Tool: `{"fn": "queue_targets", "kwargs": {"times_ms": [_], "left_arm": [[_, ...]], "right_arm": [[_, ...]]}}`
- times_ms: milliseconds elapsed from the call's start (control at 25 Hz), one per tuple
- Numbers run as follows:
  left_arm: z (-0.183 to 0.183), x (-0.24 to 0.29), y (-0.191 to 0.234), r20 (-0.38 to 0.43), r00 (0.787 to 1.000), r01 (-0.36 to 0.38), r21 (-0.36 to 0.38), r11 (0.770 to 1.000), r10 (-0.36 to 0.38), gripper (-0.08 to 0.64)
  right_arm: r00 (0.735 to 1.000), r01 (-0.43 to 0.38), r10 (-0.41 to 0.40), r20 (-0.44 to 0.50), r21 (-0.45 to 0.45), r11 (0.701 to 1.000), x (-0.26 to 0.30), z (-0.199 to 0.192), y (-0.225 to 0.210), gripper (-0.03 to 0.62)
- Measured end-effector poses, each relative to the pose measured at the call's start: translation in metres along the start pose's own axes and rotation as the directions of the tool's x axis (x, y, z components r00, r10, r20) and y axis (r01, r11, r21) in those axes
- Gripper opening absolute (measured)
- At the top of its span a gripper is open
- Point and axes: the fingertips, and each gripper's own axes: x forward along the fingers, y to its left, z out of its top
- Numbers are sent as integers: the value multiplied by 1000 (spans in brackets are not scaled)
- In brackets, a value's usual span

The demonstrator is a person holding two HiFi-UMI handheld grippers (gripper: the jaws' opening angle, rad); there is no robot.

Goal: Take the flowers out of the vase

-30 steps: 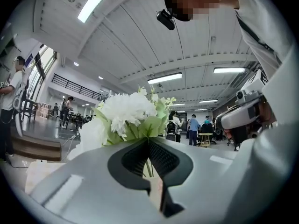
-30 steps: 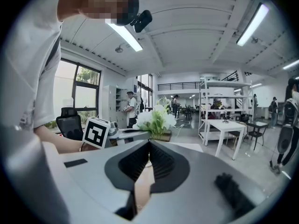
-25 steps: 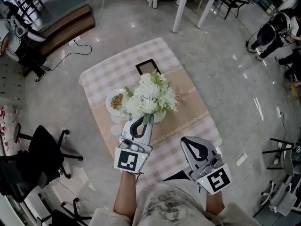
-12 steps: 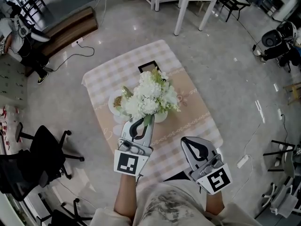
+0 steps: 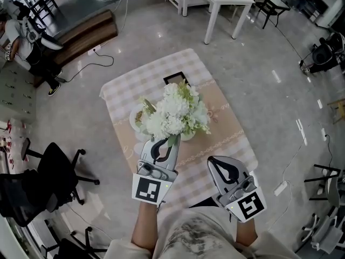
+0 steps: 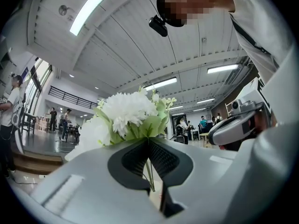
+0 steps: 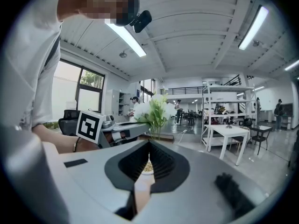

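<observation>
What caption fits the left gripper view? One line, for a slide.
Left gripper shut on the thin green stems of a white flower bouquet, ceiling lights overhead.

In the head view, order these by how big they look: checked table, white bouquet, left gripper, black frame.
1. checked table
2. white bouquet and left gripper: about alike, and the gripper is nearer the camera, so I won't rank them
3. black frame, clearly smallest
</observation>
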Motion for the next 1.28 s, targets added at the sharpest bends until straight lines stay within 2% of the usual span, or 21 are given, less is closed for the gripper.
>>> {"fn": "queue_targets", "kwargs": {"times_ms": [120, 280, 480, 640, 1000, 1280], "left_arm": [[6, -3, -2, 3, 1000, 1, 10, 1000, -1, 9], [14, -9, -5, 11, 1000, 3, 18, 1000, -3, 9], [23, -14, -9, 22, 1000, 5, 29, 1000, -6, 8], [29, -16, -10, 31, 999, 6, 42, 999, -7, 9], [39, -26, -13, 47, 999, 6, 74, 997, -9, 9], [45, -31, -11, 53, 999, -11, 107, 994, 5, 8]], "right_arm": [[999, -4, 5, 41, -9, 1000, 0, 8, 1, 17], [1000, -11, 11, 27, -15, 1000, 0, 9, 8, 17], [997, -6, 7, 77, -14, 1000, -3, 17, 12, 17], [999, -5, 5, 44, -18, 1000, -7, 13, 12, 17], [997, 0, 1, 81, -14, 1000, -9, 19, 18, 17], [998, -7, 8, 59, -22, 1000, -10, 17, 21, 17]]}}
